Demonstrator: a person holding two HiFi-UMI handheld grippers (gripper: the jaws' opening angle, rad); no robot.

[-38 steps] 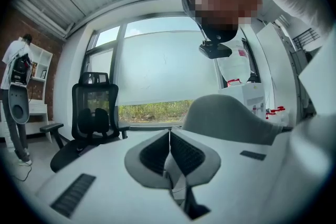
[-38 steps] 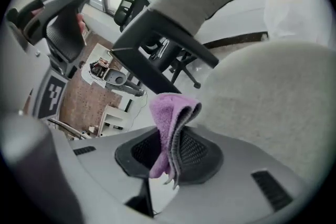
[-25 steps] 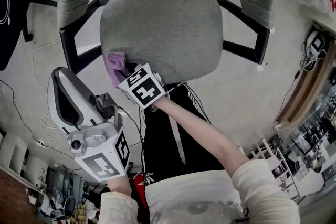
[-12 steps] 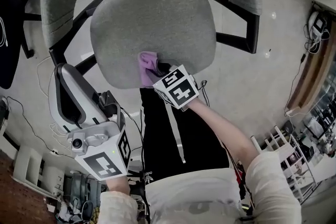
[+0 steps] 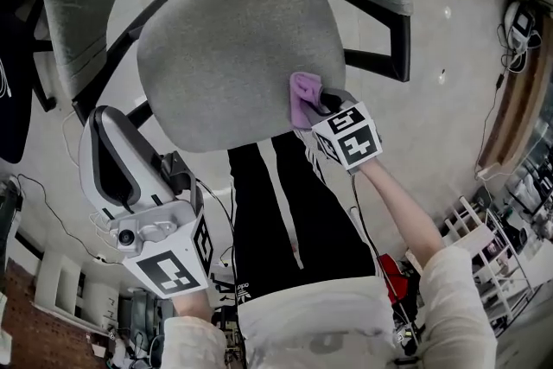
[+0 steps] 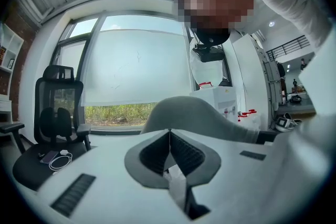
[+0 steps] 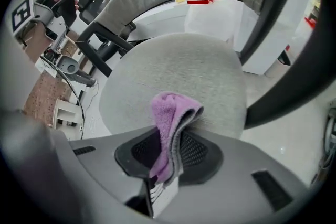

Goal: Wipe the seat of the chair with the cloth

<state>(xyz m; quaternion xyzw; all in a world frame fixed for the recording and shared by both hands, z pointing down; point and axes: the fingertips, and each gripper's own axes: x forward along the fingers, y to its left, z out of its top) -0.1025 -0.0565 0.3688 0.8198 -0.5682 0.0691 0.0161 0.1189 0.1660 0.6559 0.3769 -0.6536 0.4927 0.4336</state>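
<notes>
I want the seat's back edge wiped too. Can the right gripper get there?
Probably yes: the right gripper, shut on the cloth, sits at the near edge of the seat, bare beyond it.

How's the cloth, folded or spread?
Folded: the cloth is doubled over, pinched between the right gripper's jaws, a wad at the seat edge.

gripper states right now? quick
Left gripper: closed, empty.
Right gripper: closed on the cloth.
</notes>
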